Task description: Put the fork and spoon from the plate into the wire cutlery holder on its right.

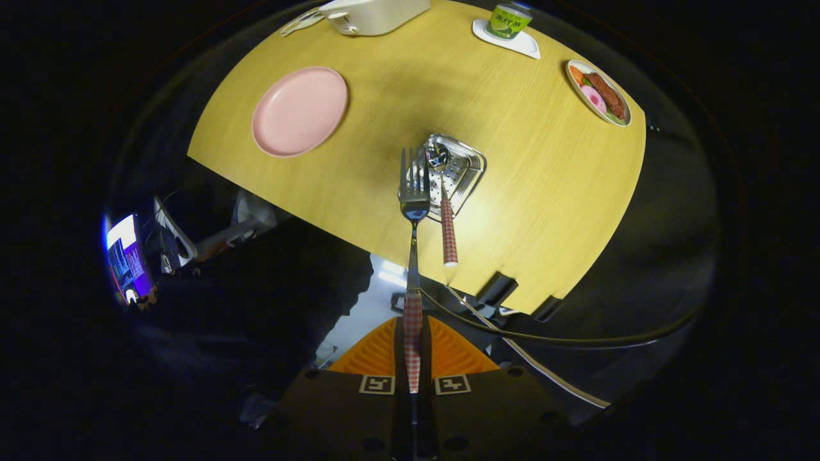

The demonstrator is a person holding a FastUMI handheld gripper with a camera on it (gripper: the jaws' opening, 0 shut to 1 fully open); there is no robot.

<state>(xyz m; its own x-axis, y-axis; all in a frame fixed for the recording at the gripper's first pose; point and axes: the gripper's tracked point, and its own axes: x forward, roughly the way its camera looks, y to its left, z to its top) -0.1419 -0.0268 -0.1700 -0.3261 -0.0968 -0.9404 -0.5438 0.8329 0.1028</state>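
My gripper [412,349] is shut on the checked handle of a fork [414,192], which sticks straight out ahead with its tines over the left rim of the metal cutlery holder [471,168]. The holder stands on the yellow table, seen from above. A spoon [446,218] with the same checked handle stands in the holder, its handle leaning out toward me, just right of the fork. The pink plate [299,111] lies bare to the left of the holder.
A white appliance [373,14] stands at the table's far edge. A green can [508,20] on a white coaster is at the far right, and a dish of food [599,92] lies right of the holder. Cables and a screen [127,256] lie below the table's near edge.
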